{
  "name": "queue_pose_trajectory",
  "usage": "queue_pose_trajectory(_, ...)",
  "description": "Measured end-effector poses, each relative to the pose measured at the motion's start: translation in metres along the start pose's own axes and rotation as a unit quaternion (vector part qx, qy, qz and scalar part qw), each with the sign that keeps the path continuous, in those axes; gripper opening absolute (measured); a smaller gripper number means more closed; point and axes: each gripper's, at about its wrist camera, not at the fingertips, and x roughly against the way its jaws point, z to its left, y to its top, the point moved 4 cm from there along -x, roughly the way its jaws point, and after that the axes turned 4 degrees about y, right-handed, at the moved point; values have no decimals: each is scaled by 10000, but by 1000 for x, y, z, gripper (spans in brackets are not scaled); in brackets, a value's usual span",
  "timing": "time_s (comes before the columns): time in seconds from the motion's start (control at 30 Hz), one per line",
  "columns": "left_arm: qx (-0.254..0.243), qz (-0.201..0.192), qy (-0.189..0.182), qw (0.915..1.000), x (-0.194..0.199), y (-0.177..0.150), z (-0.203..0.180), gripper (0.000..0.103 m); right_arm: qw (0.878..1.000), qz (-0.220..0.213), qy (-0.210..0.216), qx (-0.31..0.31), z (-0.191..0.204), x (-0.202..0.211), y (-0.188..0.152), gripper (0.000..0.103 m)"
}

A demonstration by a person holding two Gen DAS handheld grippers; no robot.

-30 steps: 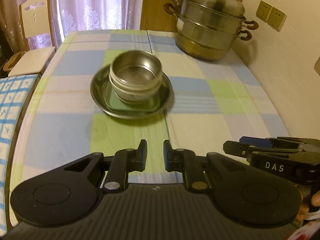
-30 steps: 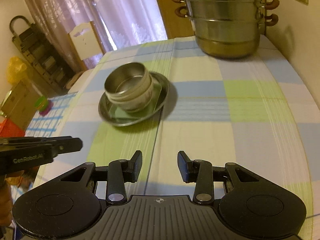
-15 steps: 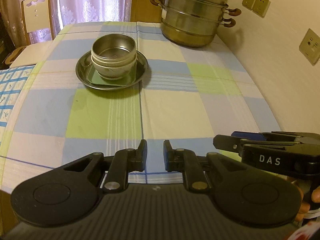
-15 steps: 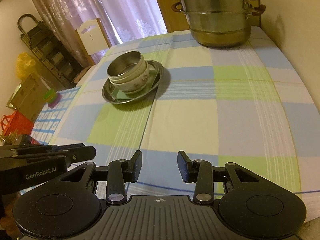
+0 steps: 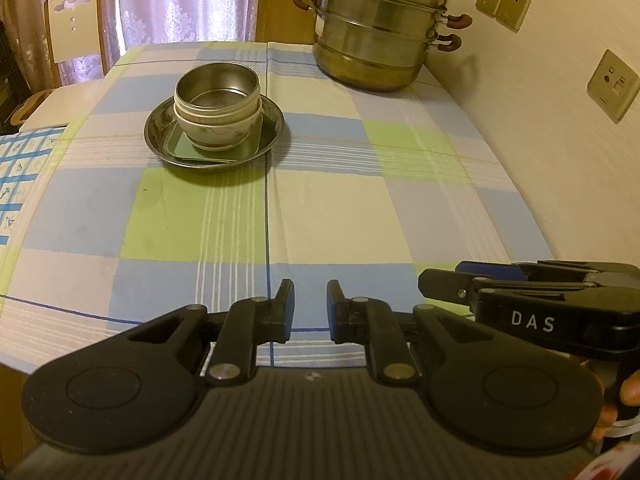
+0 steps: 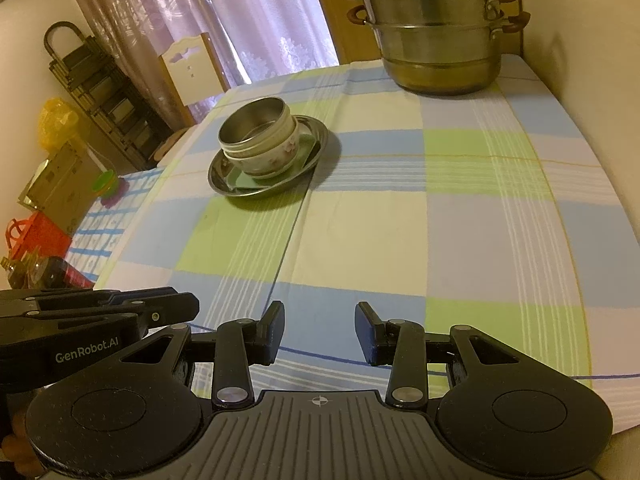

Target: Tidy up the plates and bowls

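Note:
A steel bowl [image 5: 218,88] sits nested in a white flowered bowl [image 5: 216,132], on a green square plate [image 5: 192,152], on a round steel plate [image 5: 276,126], all on the checked tablecloth. The stack also shows in the right wrist view [image 6: 260,136]. My left gripper [image 5: 310,308] is open with a narrow gap and empty, above the table's near edge. My right gripper [image 6: 320,332] is open and empty, also near that edge. Each gripper shows in the other's view: the right one [image 5: 440,284] and the left one [image 6: 188,304].
A large stacked steel steamer pot [image 5: 376,32] stands at the far right by the wall. A chair [image 5: 76,28] and curtains are beyond the table's far left. Boxes and a rack [image 6: 92,80] stand on the floor to the left.
Both grippers have pulled back toward the table's near edge, so the stack of dishes looks farther away. The dishes have not moved. Both grippers stay open and empty.

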Motion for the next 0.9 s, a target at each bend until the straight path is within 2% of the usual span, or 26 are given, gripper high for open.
queue_pose_trajectory(0.9, -43, -53, 21, 10000, 1, 2, -8, 14, 10000, -4, 33, 27, -4, 2, -1, 40)
